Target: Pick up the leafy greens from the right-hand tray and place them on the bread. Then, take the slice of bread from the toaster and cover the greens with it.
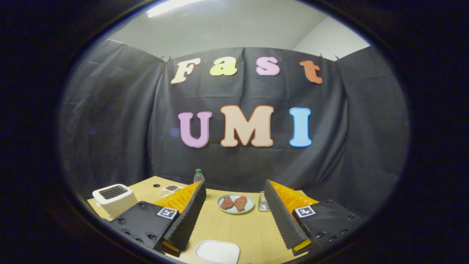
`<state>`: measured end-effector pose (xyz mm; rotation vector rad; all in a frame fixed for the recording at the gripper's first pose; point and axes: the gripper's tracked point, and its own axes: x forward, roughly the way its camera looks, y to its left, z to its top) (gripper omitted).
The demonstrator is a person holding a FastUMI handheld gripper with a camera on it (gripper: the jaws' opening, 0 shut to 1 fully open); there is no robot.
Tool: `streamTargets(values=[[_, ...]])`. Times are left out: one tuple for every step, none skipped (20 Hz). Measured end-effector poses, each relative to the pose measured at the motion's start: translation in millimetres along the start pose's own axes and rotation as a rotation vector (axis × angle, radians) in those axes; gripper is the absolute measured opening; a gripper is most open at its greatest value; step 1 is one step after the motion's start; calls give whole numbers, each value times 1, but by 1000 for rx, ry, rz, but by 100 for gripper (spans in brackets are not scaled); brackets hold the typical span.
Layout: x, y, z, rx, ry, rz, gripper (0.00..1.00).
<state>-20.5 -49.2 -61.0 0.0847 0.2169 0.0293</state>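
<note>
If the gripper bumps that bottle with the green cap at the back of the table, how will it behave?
The bottle stands tall and narrow, so a push near its cap would probably tip it. It looks like clear plastic, likely light, and might roll once down. The gripper is open, well short of it.

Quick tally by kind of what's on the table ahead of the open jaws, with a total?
Toaster: 1
Bottle: 1
Glass: 1
Round plate with meat pieces: 1
Meat pieces: 2
White plate: 1
Small trays: 2
Total: 9
Gripper jaws open, holding nothing.
</note>
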Motion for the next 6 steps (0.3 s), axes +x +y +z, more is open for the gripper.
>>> streamTargets(values=[[0, -1, 1, 2, -9, -5, 100], [0, -2, 2, 4, -11, -8, 100], [0, -3, 2, 8, -12, -11, 100], [0, -4, 3, 12, -13, -16, 100], [0, -5, 4, 16, -16, -18, 100], [-1, -5, 6, 18, -19, -20, 100]])
